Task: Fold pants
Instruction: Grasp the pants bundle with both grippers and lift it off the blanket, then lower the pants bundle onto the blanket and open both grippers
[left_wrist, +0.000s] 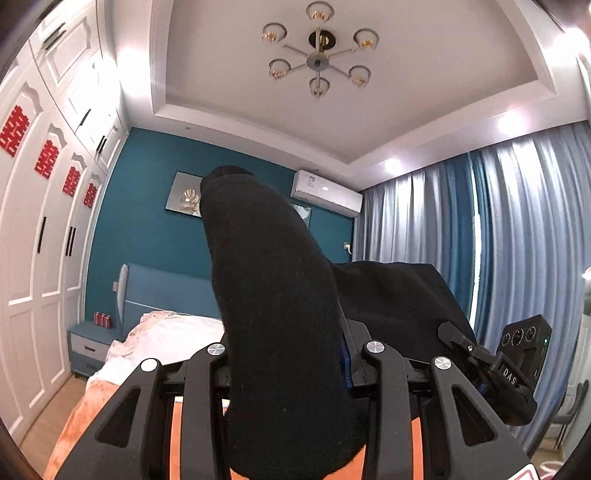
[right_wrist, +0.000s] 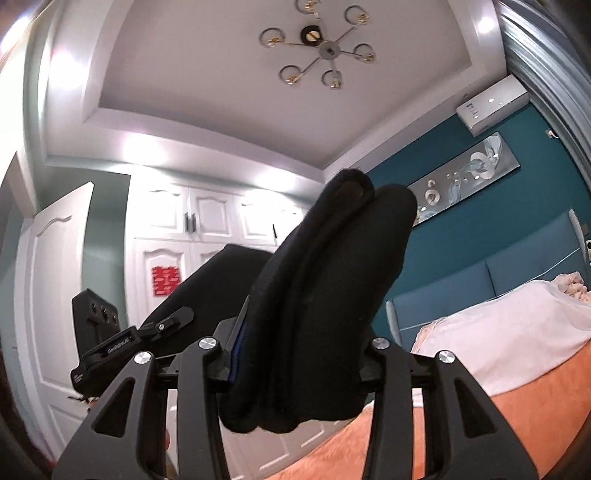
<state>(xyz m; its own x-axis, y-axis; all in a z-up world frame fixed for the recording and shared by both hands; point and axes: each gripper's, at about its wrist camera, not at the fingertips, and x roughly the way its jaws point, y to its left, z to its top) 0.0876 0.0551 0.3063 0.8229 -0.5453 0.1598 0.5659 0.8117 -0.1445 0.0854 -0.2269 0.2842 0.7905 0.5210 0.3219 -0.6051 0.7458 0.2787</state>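
Note:
The black pants are held up in the air, well above the bed. My left gripper is shut on a thick fold of the black fabric, which bulges up past its fingers and hides the tips. The cloth stretches to the right toward the other gripper. In the right wrist view my right gripper is shut on a doubled edge of the pants, which stand up between its fingers. The cloth runs left to the left gripper. Both cameras point up toward the ceiling.
The bed with an orange blanket and white sheet lies below. White wardrobes stand to the left, a blue nightstand by the headboard, blue curtains at right. A ceiling lamp hangs overhead.

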